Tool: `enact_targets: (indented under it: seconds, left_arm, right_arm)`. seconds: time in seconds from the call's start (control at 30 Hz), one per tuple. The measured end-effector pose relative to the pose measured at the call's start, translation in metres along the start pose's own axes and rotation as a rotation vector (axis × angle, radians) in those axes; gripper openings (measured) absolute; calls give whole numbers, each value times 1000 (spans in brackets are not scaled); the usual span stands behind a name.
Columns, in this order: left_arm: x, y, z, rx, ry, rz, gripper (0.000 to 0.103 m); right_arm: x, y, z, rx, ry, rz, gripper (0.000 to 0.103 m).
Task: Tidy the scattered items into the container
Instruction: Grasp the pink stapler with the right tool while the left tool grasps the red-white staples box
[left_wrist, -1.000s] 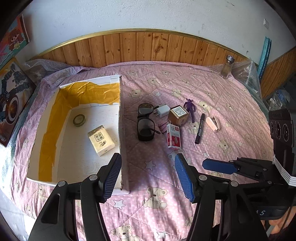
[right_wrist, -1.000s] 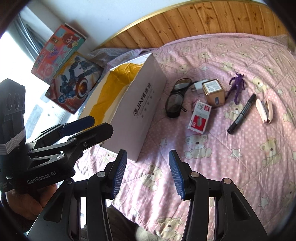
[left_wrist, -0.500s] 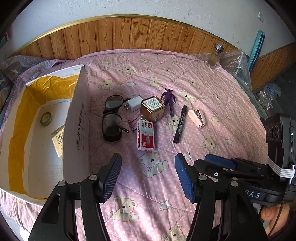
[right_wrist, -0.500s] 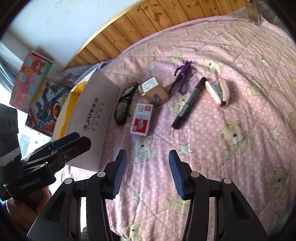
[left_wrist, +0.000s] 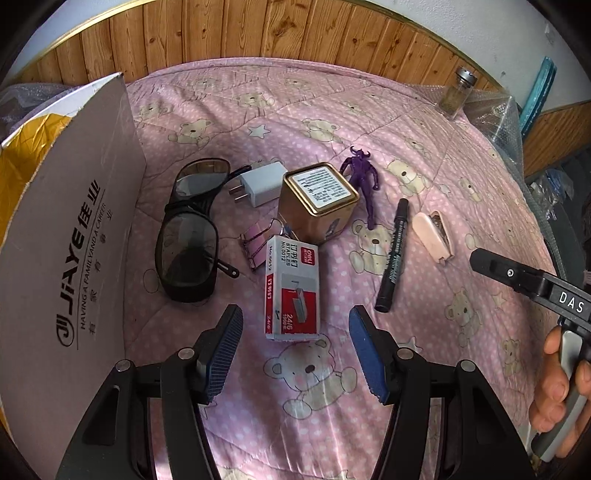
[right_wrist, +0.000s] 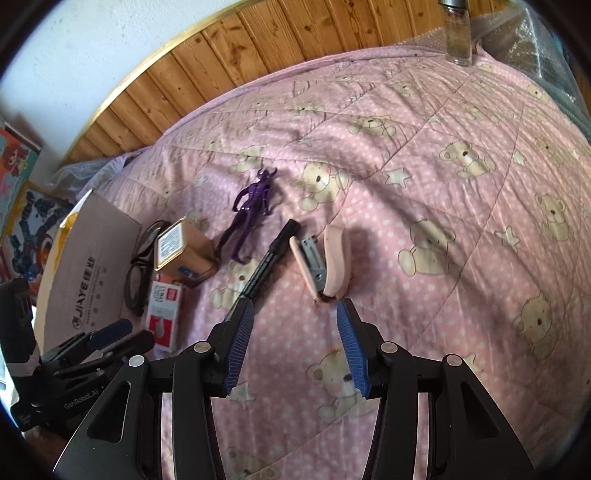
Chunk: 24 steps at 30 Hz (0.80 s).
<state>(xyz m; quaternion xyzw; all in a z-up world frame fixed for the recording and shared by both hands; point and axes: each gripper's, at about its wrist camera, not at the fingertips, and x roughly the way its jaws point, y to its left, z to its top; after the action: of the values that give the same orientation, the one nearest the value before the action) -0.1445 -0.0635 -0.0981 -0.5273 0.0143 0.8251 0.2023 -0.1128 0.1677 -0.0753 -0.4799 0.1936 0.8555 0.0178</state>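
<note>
Both the left gripper (left_wrist: 295, 343) and right gripper (right_wrist: 293, 341) gape empty; the staple box (left_wrist: 291, 288) looks light and stiff, best pinched across its long sides

The box (left_wrist: 74, 236) is cut off by the left edge in the left wrist view; its inside is screened by the near wall, so contents cannot be told. The clip (left_wrist: 256, 242) is partly hidden behind the staples (left_wrist: 291, 291) and the tin (left_wrist: 317, 201). In the right wrist view the marker (right_wrist: 267, 264) has its lower end covered by a finger (right_wrist: 240, 339), and the glasses (right_wrist: 140, 273) are half hidden behind the tin. The label print on the tin is too small to be read. The jar (right_wrist: 458, 33) is cropped at the top edge.
</note>
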Motion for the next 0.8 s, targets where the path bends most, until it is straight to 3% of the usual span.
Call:
enact_targets:
  seconds: [0.27,0.33,0.37,0.47,0.8]
  left_arm:
    - [32,4,2,-30,28,-18,61]
    - [32,3,0,-22,0,-25,61]
    - [33,2,0,-16,-7,-25,57]
    - [32,2,0,-12,-28,-27,38]
    - [8,2,-1,-22,-69,-118,37]
  right_arm:
    - [46,-14,19,-37,37,-54,50]
    - [53,-12,19,-63,41,-61,49]
    - [54,-11,18,-81,33,-72,44]
    - [55,-8,17,-107,15,-83,42]
    - [33,-18,14,-43,-7,-24,41]
